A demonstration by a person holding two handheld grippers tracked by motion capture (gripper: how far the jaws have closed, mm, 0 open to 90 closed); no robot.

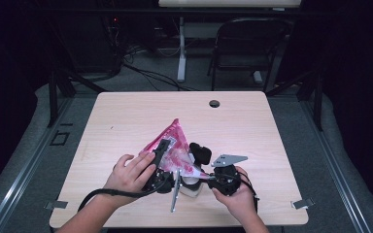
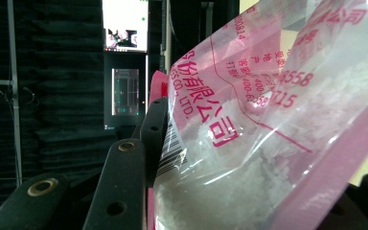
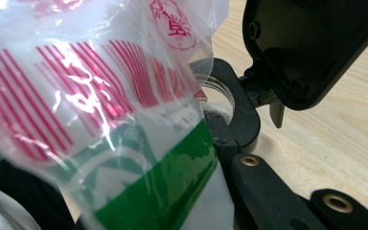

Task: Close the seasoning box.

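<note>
Bag: a pink-and-clear plastic bag with white powder inside, held tilted above the near middle of the table — one corner points up and away from me, the low end hangs over a jar.
Bag up close: in the left gripper view the bag shows pink printed characters, a barcode by my jaw, and white powder heaped in the lower part; in the right gripper view the bag shows red stripes, a red stamp and a green band.
Left gripper: my left gripper is closed on the bag — one black jaw lies flat against its printed side, the plastic between my two jaws at a middling width.
Left hand: my left hand wraps the gripper body from the left, cable trailing down towards me.
Right gripper: my right gripper grips the clear jar; in the right gripper view a curved black jaw hugs the jar at its rim, with white powder seen inside.
Right hand: my right hand holds its gripper low, just above the table's near edge.
Jar and bag: the bag's low end hangs directly over the jar mouth; whether it touches the rim I cannot tell.
</note>
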